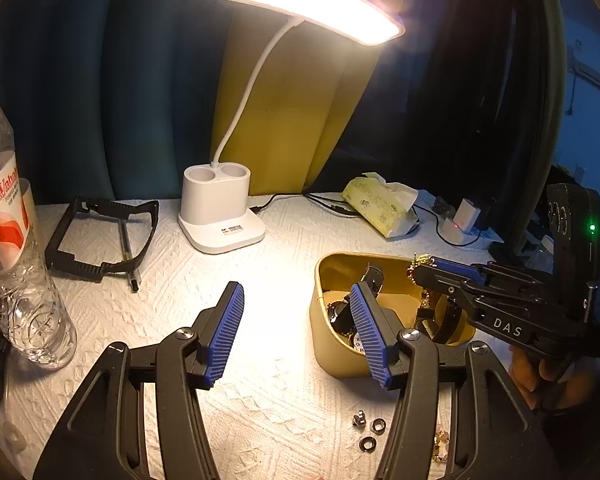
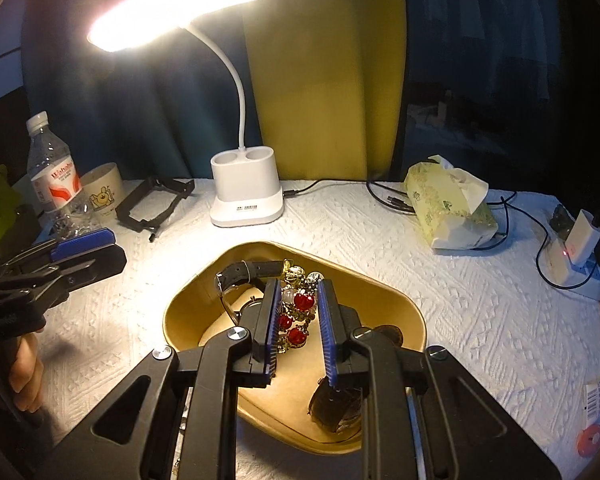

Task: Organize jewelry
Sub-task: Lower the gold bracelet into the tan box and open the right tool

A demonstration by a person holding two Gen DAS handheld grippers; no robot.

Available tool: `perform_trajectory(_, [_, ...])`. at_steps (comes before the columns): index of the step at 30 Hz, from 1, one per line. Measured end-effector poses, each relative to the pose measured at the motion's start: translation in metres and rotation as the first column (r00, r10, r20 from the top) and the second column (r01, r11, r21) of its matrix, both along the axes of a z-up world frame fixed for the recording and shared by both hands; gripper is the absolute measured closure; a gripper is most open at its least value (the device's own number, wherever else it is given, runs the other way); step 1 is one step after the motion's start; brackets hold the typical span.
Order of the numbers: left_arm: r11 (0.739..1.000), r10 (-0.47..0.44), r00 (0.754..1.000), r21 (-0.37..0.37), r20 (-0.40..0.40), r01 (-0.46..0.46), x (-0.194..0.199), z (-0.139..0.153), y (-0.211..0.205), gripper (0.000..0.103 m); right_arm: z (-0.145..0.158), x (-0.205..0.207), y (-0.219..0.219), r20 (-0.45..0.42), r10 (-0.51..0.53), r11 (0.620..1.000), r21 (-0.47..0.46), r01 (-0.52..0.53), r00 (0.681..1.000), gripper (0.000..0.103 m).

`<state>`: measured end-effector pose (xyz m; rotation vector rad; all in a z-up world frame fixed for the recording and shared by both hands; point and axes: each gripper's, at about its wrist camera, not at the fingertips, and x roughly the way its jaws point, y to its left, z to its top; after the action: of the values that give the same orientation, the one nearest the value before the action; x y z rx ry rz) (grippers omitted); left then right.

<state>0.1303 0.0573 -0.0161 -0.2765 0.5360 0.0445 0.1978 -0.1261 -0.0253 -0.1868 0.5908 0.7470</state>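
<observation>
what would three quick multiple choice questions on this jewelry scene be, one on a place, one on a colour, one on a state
1. Where is the black-strapped watch?
A. in the gold tray
B. beside the lamp base
C. on the tissue pack

2. What colour are the round beads on the beaded piece in the right claw?
A. green
B. red
C. blue

3. What state is the left claw in?
A. shut on a ring
B. shut on the watch
C. open, holding nothing

Answers:
1 A: the watch's strap lies against the tray's far inner wall.
2 B: three glossy red beads show between the blue pads.
3 C: its pads stand wide apart, with only bare cloth between them.
</observation>
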Motion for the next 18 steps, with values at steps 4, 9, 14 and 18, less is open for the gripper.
perform_trajectory(4, [1.000,0.001,1.000,0.001,0.002,-0.001,0.000,0.000,0.000,0.044,-0.001,0.001,0.001,-0.015,-0.001,1.000,0.003,0.001,1.000,0.080])
perform_trajectory(9, [1.000,0.002,1.000,0.005,0.006,-0.002,-0.002,0.001,-0.002,0.044,0.002,-0.001,-0.003,-0.019,-0.001,1.000,0.021,0.002,1.000,0.063])
perform_trajectory(14, [1.000,-0.001,1.000,0.013,0.016,0.001,-0.006,0.005,-0.006,0.044,0.006,-0.007,-0.006,-0.007,-0.002,1.000,0.029,0.002,1.000,0.046])
perform_trajectory(18, [1.000,-0.003,1.000,0.019,0.023,0.002,-0.011,0.009,-0.010,0.044,0.008,-0.011,-0.009,-0.004,0.001,1.000,0.031,0.000,1.000,0.045])
